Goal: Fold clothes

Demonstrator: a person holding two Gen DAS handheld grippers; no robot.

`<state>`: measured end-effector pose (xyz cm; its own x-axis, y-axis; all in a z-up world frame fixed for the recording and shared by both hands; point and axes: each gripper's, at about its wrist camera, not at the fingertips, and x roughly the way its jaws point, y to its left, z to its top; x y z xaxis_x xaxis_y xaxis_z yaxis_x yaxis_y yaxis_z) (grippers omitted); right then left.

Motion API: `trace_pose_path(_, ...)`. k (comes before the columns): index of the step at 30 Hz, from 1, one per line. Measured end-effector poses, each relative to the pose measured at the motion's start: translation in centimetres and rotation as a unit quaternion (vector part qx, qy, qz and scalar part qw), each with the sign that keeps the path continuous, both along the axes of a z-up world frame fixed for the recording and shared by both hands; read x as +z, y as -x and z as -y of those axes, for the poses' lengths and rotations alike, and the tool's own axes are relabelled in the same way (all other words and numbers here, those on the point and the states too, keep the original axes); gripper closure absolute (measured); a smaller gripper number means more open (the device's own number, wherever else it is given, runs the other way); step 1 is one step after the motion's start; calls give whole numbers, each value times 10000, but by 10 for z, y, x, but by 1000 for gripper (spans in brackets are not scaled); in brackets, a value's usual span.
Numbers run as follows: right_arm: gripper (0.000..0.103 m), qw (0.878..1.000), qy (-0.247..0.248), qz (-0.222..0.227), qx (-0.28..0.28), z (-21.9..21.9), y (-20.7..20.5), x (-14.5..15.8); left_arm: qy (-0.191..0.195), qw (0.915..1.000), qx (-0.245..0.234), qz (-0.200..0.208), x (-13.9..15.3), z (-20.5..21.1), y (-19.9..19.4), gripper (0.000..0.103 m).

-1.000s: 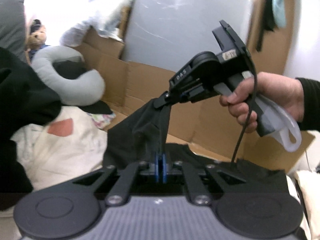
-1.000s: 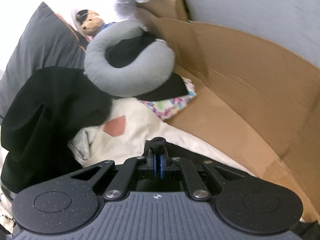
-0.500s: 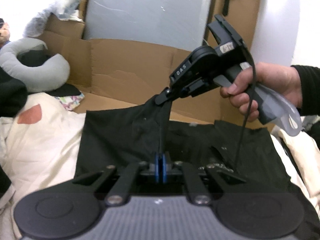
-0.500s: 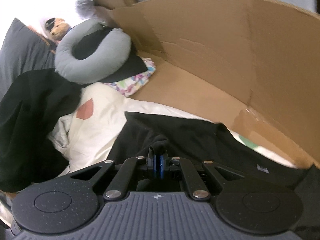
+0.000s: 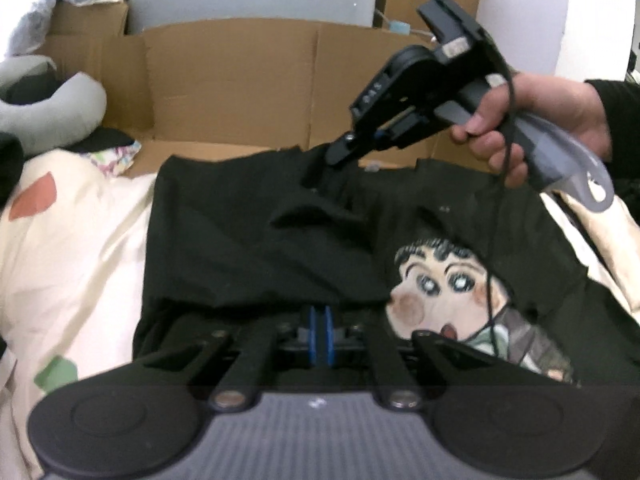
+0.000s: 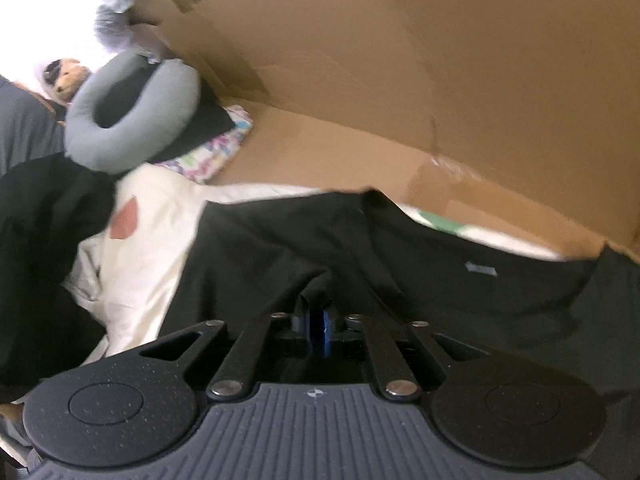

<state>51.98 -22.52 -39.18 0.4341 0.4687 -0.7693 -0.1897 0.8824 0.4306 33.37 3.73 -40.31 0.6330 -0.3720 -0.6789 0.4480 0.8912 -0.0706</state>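
basically a black t-shirt (image 5: 248, 240) spread on the cream bed cover (image 5: 80, 248), cartoon print (image 5: 440, 292) face up near right, cardboard (image 5: 240, 80) at the far side. left tool (image 5: 319, 334) pinched shut on the near fold; right tool (image 5: 340, 152) clamped on a raised tuft at the far edge. thin soft knit, light, no stiffness: sags and creases between holds. best held at hems or shoulder seams, kept taut.
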Motion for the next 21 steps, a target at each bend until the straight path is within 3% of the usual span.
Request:
trace_pose_path(2, 69, 9999, 101, -37, -113, 5, 3, -5, -102, 9998, 141, 16, -2, -8, -4, 96)
trace_pose_path(4, 58, 9997, 77, -60, -219, 11, 5, -6, -203, 9994, 281, 31, -5, -15, -8, 91)
trace_pose_path(10, 58, 9990, 49, -69, -436, 23, 3, -7, -508, 9962, 703, 78, -11, -39, -19, 70)
trace_pose_path(13, 58, 9988, -108, -100, -465, 24, 4, -7, -708, 9938, 844, 173, -16, -46, -29, 67)
trace_pose_path(21, 58, 9920, -741, -684, -754, 21, 3, -28, -911, 9909, 956, 253, -29, -50, -51, 65)
